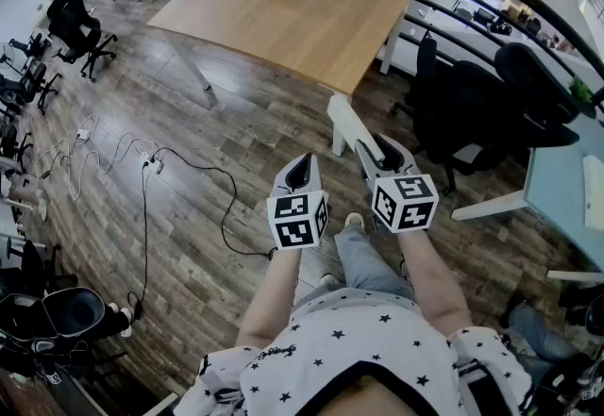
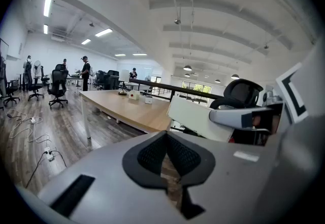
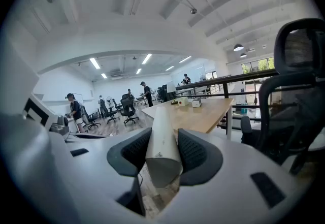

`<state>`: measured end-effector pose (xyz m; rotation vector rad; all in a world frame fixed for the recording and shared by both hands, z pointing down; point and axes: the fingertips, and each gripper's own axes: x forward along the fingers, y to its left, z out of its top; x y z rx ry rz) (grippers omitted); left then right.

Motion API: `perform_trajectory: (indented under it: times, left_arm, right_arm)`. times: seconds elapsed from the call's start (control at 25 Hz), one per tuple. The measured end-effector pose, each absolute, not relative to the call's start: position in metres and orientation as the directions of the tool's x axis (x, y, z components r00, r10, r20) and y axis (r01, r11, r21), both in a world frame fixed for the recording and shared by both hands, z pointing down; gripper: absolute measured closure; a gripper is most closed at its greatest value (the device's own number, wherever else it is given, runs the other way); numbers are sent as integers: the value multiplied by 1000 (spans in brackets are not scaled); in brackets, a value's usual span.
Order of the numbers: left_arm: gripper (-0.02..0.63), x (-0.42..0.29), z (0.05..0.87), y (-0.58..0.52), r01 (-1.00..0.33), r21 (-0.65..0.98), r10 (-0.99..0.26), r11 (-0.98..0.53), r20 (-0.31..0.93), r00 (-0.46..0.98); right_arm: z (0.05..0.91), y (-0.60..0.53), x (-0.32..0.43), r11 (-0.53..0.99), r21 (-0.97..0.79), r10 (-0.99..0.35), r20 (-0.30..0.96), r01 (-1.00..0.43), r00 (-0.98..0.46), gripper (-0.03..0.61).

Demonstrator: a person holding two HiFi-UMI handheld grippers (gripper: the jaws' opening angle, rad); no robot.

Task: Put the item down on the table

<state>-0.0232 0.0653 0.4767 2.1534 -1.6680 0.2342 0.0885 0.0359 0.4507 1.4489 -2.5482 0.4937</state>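
Both forearms reach forward and down from the waist, bare below the short sleeves, the left forearm (image 1: pixel 274 296) a little lower than the right forearm (image 1: pixel 429 268). The left gripper (image 1: pixel 300 169) points ahead with its jaws together at the tips and nothing between them. Close beside it, the right gripper (image 1: pixel 377 148) has its jaws clamped on a long white item (image 1: pixel 344 122) that sticks out forward.
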Motion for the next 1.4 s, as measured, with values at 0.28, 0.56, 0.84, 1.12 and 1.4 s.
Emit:
perform_trajectory:
  times: [0.28, 0.56, 0.84, 1.12, 1.4]
  left_arm:
    - [603, -21, 471, 146, -952, 231, -894, -202, 352, 276]
    - [603, -14, 454, 172, -956, 225, -916, -189, 311, 254]
    - [603, -1, 446, 186, -953, 217, -916, -212, 296, 271]
    - [603, -5, 446, 189, -949, 220, -913, -224, 294, 284]
    - [603, -9, 444, 189, -944, 225, -907, -241, 294, 301]
  right_arm:
    - [450, 119, 91, 489, -215, -790, 301, -845, -534, 426]
    - [431, 154, 91, 531, -154, -792, 259, -834, -552, 428]
    - [421, 166, 93, 538, -149, -795, 237, -829, -559, 428]
    - [417, 169, 95, 520, -146, -810, 228, -842, -540, 428]
    - [417, 171, 92, 496, -156, -822, 233, -854, -520, 428]
